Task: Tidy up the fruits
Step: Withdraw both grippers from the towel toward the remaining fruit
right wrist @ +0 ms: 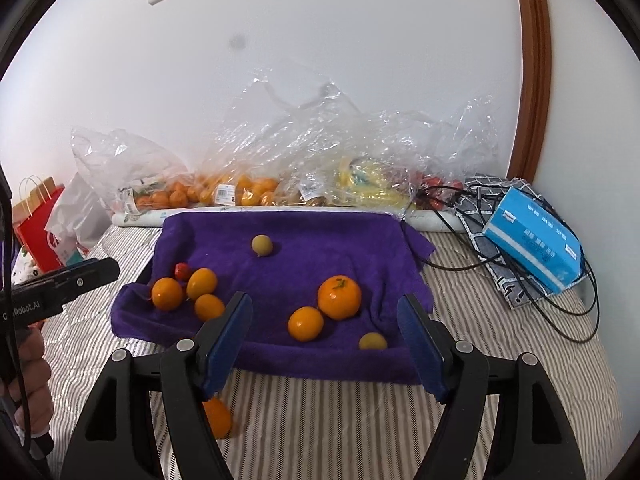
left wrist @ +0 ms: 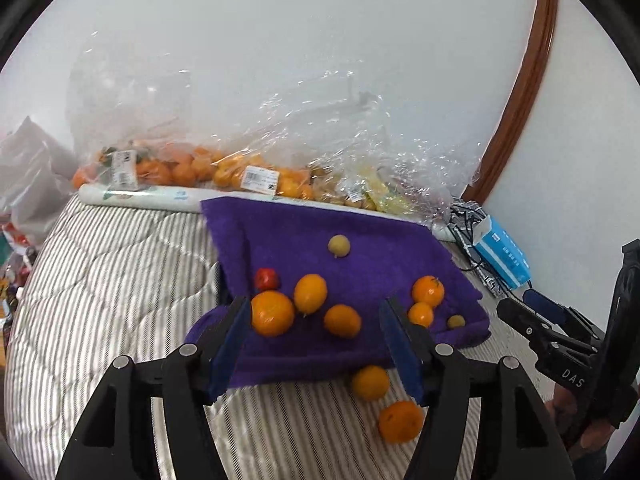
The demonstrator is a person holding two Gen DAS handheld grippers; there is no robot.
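- Your left gripper is spread wide and holds nothing; its blue pads hang above the near edge of the purple towel, touching no fruit.
- Your right gripper is just as wide and empty, hovering over the towel's front edge.
- The towel lies on the striped bed, and most of the loose fruit sits on it: a big orange just beside the left pad, two more oranges near it, and a small red fruit behind.
- Toward the towel's right sit a stemmed orange touching a smaller one, with a yellow-green fruit near the edge and another farther back.
- Two oranges lie off the towel on the bed, below your left gripper.
- Clear bags of fruit line the wall behind the towel.
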